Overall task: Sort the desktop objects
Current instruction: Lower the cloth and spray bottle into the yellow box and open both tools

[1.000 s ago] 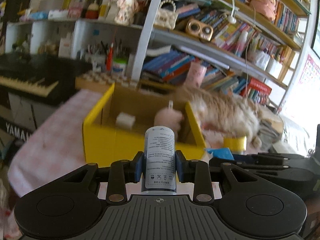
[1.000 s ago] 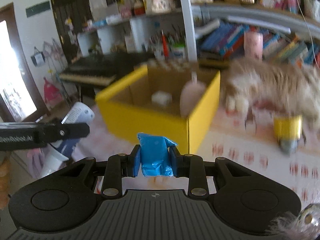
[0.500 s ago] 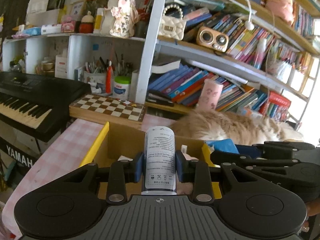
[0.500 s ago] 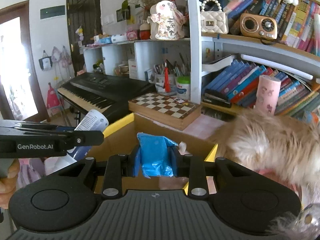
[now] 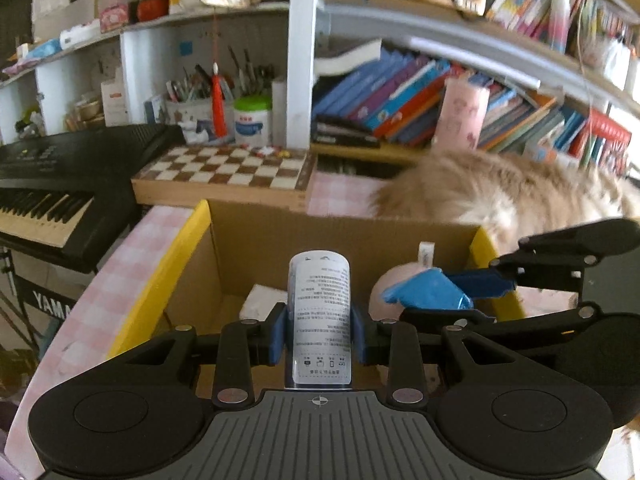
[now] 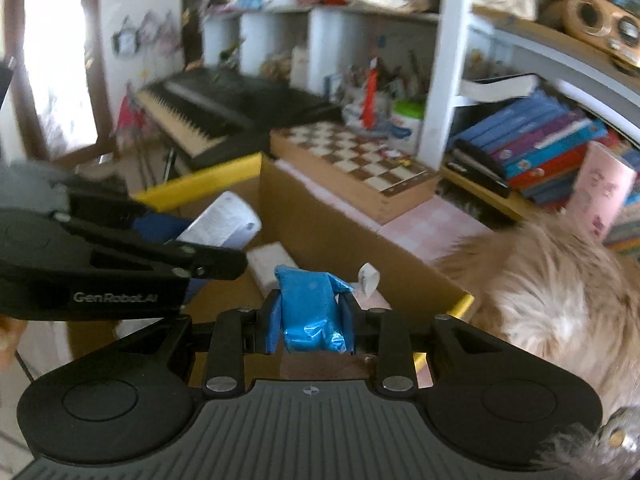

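Left gripper [image 5: 319, 334] is clamped on a white cylindrical bottle [image 5: 320, 316], blue pads pressing its printed label from both sides, the bottle standing upright between them. It hangs over the open yellow cardboard box [image 5: 184, 248], near the box's left wall. From the right wrist camera the same left gripper [image 6: 218, 240] comes in from the left edge with the bottle [image 6: 224, 224] tilted over the box's interior.

Right gripper [image 6: 308, 322] is pinching a crumpled blue packet [image 6: 308, 308], pads squeezed into its sides. It too is above the box [image 6: 320, 216], towards the right wall. In the left wrist view that right gripper [image 5: 452, 296] reaches in from the right with the blue packet [image 5: 424, 292] at its tip, just beside the bottle.

Down inside the box: a white block [image 5: 260, 302] on the cardboard floor and a pink rounded thing [image 5: 390, 284] with a white tag [image 5: 426, 254] sticking up, partly hidden behind the packet.

The box sits on a desk with a pink checked cloth [image 5: 120, 264], close to the desk's left edge. Right behind the box, a fluffy tan cat [image 5: 500, 192] lies against its far right corner. A chessboard [image 5: 228, 172] rests at the back of the desk, a black keyboard [image 5: 48, 184] stands off the left side, and shelves of books [image 5: 400, 96] fill the background.
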The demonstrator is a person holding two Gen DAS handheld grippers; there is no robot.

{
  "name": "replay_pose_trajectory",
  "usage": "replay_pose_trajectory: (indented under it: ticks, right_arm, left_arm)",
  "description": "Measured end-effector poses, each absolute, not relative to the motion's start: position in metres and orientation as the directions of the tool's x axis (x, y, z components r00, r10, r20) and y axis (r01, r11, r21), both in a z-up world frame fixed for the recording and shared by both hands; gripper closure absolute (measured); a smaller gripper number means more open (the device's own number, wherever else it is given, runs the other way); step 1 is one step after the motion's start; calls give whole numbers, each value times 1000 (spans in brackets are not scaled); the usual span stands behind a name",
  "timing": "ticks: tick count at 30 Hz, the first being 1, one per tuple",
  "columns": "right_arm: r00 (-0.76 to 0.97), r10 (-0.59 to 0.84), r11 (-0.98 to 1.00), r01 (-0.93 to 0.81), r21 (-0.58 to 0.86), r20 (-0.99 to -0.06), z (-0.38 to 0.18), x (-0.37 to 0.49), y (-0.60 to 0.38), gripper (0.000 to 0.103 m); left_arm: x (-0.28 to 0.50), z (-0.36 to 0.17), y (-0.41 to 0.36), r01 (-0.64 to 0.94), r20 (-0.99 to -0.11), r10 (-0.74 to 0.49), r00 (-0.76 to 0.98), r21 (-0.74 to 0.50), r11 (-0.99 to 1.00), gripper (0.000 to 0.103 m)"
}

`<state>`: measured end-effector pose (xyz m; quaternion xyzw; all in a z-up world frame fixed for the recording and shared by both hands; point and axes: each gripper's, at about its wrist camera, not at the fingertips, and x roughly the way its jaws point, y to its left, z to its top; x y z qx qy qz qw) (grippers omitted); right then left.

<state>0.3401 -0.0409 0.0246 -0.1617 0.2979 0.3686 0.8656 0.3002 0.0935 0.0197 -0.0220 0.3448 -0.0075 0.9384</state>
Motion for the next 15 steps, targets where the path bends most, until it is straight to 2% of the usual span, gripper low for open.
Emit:
replay_pose_trajectory:
  ticks: [7,15]
  right_arm:
    - [509,512,569,-805,-171,-692,7,350,-25,76]
    - [427,496,460,-868,-188,-756,-8,351,-9,75]
  left_arm:
    - [316,8,85,27,-691,-9,723,16,1000,72]
    - [319,4,80,36,-733,18,680,59,998,71]
